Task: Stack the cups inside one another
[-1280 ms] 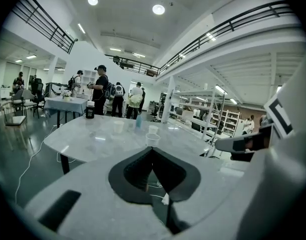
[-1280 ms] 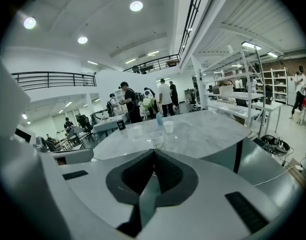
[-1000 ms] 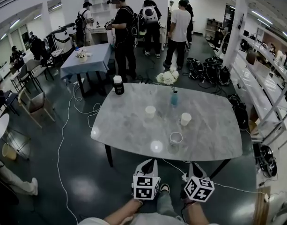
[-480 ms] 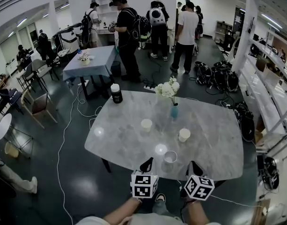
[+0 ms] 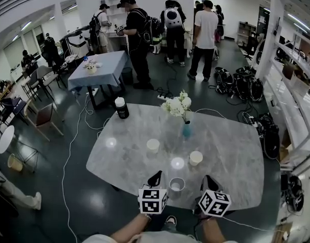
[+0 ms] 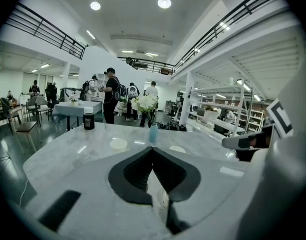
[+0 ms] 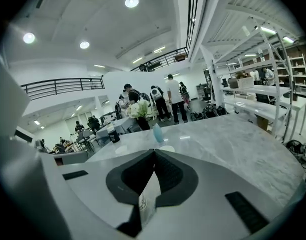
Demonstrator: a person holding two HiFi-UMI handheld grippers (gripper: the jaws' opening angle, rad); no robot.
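Nearby, cup (image 5: 176,184) upright, mouth upward

Bright indoor hall lit by round ceiling lights (image 7: 132,2), which leave glare spots on the glossy worktop (image 5: 230,161). Fisheye distortion bends edges; gripper views have black vignetted corners.
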